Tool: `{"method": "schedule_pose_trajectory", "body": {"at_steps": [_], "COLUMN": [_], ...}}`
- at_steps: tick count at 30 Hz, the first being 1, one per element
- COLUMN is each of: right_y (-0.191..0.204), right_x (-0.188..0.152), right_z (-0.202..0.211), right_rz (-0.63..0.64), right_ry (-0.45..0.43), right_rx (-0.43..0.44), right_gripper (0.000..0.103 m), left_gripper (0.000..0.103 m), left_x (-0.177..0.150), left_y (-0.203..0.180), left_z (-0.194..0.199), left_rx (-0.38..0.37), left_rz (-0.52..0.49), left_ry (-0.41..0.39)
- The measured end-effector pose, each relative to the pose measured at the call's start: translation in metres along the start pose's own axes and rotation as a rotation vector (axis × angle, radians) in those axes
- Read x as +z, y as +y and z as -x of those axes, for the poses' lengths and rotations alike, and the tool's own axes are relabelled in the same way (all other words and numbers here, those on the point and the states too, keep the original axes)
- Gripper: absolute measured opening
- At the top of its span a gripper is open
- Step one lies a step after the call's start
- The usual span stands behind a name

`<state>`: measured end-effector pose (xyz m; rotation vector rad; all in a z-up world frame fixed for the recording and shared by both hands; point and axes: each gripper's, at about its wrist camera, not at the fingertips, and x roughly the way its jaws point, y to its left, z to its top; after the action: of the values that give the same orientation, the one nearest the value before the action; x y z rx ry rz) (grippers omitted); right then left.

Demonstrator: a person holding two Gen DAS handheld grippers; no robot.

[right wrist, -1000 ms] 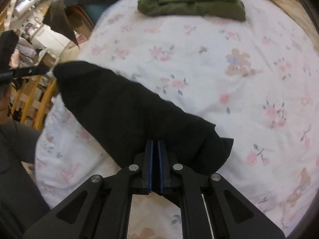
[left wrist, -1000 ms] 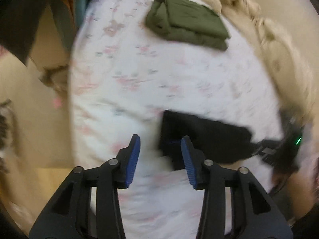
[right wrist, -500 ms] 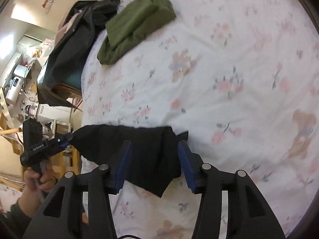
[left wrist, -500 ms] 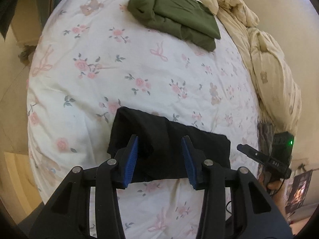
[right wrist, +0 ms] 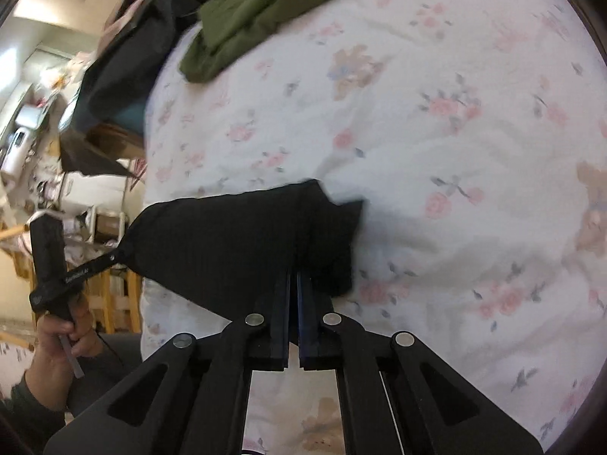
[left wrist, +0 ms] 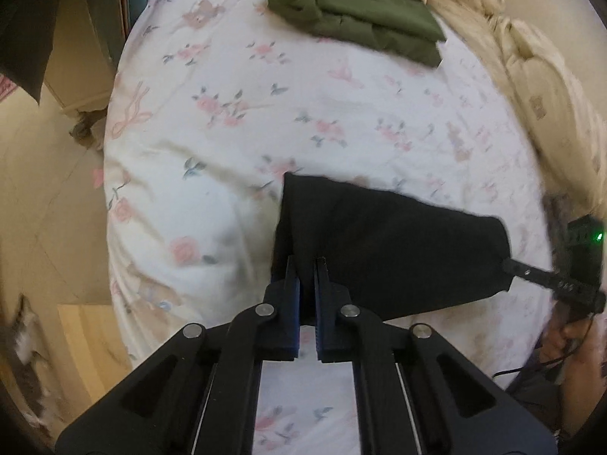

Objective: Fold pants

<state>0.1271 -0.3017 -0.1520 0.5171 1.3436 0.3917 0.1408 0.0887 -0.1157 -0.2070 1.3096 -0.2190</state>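
Both claws are clamped on the black pants (left wrist: 383,246), which hang folded into a compact dark panel stretched between them over the bed (left wrist: 235,121). In the left wrist view the left claw (left wrist: 308,265) sits at lower centre, its blue-lined fingers (left wrist: 293,288) drawn narrow with the near left edge of the cloth pinched between them. At the right edge of that same frame the right claw (left wrist: 510,265) bites the far corner of the pants, a green light glowing on its body and the person's right hand (left wrist: 569,341) gripping the handle below.

The right wrist view mirrors this — the right claw (right wrist: 293,276) at lower centre is closed to a narrow slot on the right edge of the pants (right wrist: 235,242), a loose flap of black cloth jutting toward the frame's middle. At the left of the frame the left claw (right wrist: 120,256) holds the opposite corner, and the left hand (right wrist: 60,345) wraps its handle at lower left.

A folded olive-green garment (left wrist: 356,15) lies on the floral sheet at the top of the left wrist frame, well apart from the pants; in the right wrist frame it appears at upper left (right wrist: 258,11), beside a dark heap of clothing (right wrist: 129,60). A cream duvet (left wrist: 531,76) is bunched along the upper right of the left wrist view.
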Motion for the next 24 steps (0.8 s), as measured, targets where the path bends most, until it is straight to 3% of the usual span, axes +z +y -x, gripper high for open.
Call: {"method": "schedule_pose_trajectory", "body": {"at_steps": [4, 9, 10, 12, 15, 18, 21, 24], "right_y": [-0.002, -0.006, -0.005, -0.002, 0.012, 0.036, 0.054, 0.065], "right_x": [-0.002, -0.004, -0.004, -0.003, 0.001, 0.011, 0.023, 0.022], "right_z": [-0.021, -0.028, -0.024, -0.013, 0.010, 0.033, 0.018, -0.003], "right_rz": [0.018, 0.021, 0.017, 0.025, 0.092, 0.153, 0.161, 0.113], "right_ry": [0.044, 0.080, 0.072, 0.050, -0.036, -0.195, -0.197, -0.293], "right_rx": [-0.101, -0.123, -0.126, -0.141, -0.185, -0.168, -0.125, -0.115], "right_gripper": [0.001, 0.006, 0.012, 0.012, 0.012, 0.012, 0.012, 0.012], "left_gripper": [0.004, 0.008, 0.013, 0.026, 0.029, 0.029, 0.029, 0.028], "left_x": [-0.010, -0.021, -0.022, -0.023, -0.019, -0.010, 0.000, 0.005], "left_y": [-0.002, -0.005, -0.002, 0.000, -0.003, -0.022, -0.053, -0.075], "left_z": [-0.013, -0.024, -0.023, -0.015, 0.019, 0.061, 0.061, 0.033], "left_rx": [0.042, 0.067, 0.068, 0.077, 0.093, 0.123, 0.088, 0.100], "left_rz": [-0.040, -0.072, -0.053, -0.039, -0.054, -0.096, -0.164, -0.150], "left_ry": [0.057, 0.122, 0.135, 0.137, 0.043, -0.168, -0.242, -0.270]}}
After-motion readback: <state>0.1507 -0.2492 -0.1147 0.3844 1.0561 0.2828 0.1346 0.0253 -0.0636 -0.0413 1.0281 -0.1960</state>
